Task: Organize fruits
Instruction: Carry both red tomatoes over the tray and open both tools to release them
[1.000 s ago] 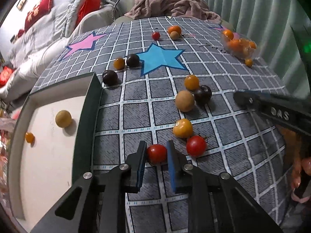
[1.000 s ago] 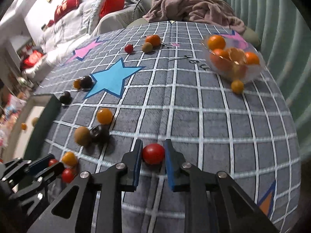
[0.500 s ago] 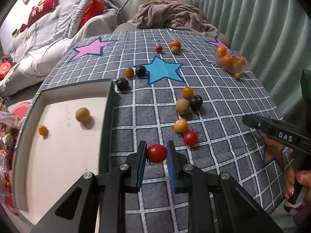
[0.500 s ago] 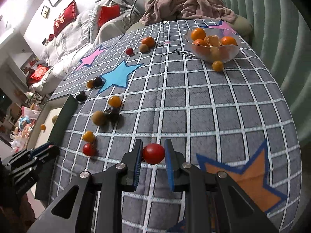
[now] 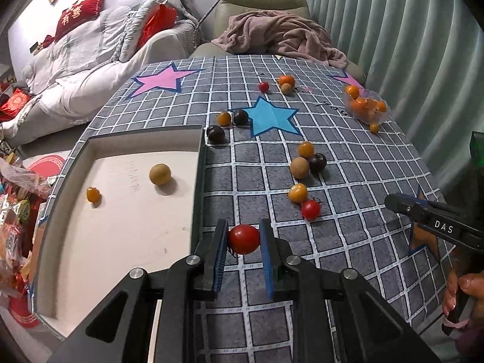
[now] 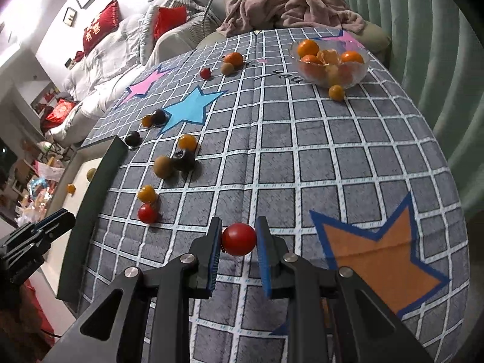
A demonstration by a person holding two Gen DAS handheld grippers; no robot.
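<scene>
Two claws gripping tomatoes | right claw (image 5: 393,203) label: "DAS" | tablecloth (image 6: 302,139): "you"

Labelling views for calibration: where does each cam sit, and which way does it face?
Left wrist: on the left gripper, looking down its fingers across the table; own jaws clamp a red tomato, white tray at left, right gripper and a hand at right.
Right wrist: on the right gripper, same heading from nearer the curtain; own jaws clamp another red tomato, left gripper at far left edge.
Shared: blue star, glass bowl of oranges, tray, loose fruit.
</scene>
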